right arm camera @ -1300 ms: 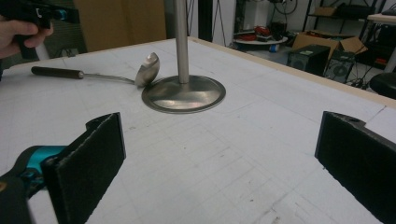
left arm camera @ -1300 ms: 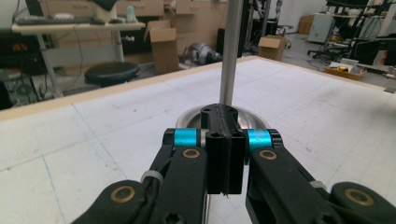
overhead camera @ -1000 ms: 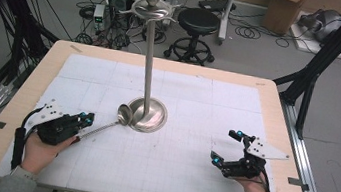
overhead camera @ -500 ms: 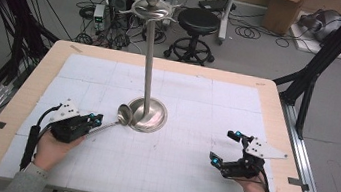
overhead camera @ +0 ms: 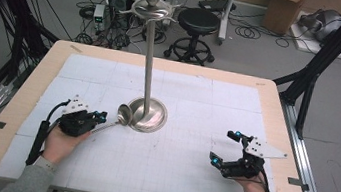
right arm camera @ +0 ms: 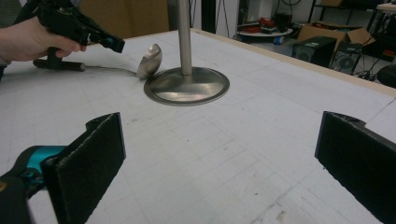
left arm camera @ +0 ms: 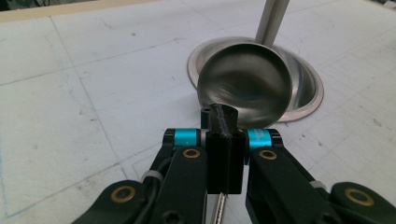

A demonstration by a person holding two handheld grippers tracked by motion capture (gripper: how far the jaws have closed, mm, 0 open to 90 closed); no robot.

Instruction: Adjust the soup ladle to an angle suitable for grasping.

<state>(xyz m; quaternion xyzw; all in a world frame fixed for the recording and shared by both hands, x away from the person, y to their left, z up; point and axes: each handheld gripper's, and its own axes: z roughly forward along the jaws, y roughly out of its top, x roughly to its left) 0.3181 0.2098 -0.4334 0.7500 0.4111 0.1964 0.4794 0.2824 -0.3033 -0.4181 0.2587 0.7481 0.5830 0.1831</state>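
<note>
While my left tongs clamp shut on the ladle handle, the bowl sits tipped up against the rim of the stand's base, at about nine o'clock from the pole. Looking down my own jaws in the left gripper view, the left tongs have the thin steel shaft pinched between the pads, and the round bowl fills the space just ahead, leaning on the base.

Over at four o'clock from the stand, my right tongs rest on the table, jaws spread wide, nothing between them. From the right gripper view I see the ladle and the pole across the mat, well apart from those open pads.

Now, handling. Polished steel, rigid, no give at all, so it looks slippery between flat pads. I judge the bowl end as the heavy end, and with my grip far back on the shaft it will want to droop or roll once it leaves the table. A hold nearer the bowl would steady it, but the handle end probably has to stay free for a hook at the top of the stand. So I judge the better answer is a firm squeeze, square across the shaft, and a slow lift. It won't break, though it could clang against the pole or tip that tall stand if I swing it carelessly.
</note>
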